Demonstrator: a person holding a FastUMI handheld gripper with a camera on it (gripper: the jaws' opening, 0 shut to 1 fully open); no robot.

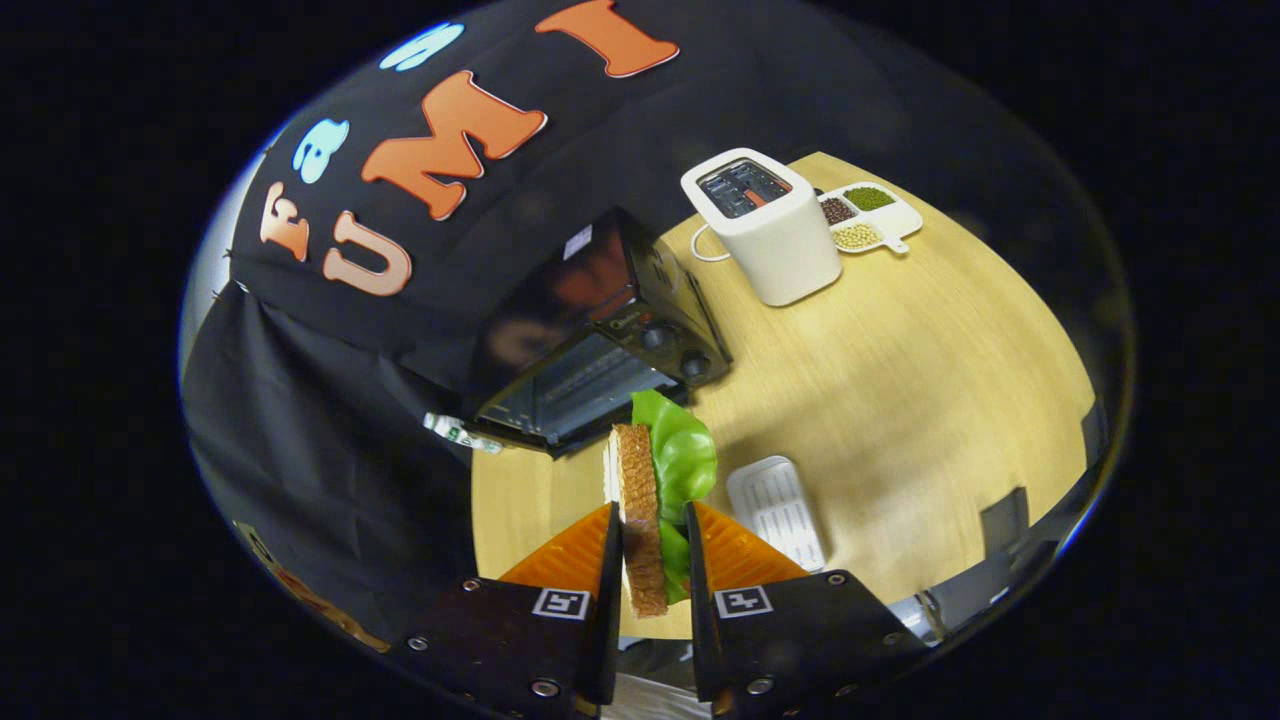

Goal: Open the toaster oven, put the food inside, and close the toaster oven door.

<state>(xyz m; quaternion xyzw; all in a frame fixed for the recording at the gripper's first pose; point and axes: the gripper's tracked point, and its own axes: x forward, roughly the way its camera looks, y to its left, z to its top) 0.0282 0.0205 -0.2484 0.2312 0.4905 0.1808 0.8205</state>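
My gripper (653, 528) is shut on a sandwich (650, 500), a slice of brown bread with green lettuce sticking out on its right side, held upright between both fingers above the table. Just beyond the sandwich stands the black toaster oven (600, 340) against the booth's cloth wall, with two knobs on its right panel. Its glass door (575, 395) hangs open, folded down towards me, and the lettuce tip overlaps the door's near right corner in the view.
A white pop-up toaster (765, 225) stands farther back on the wooden table (900, 400), with a white divided dish of beans (865, 215) behind it. A small white ridged tray (778, 510) lies right of the fingers. A white tag (460, 432) hangs left of the oven door.
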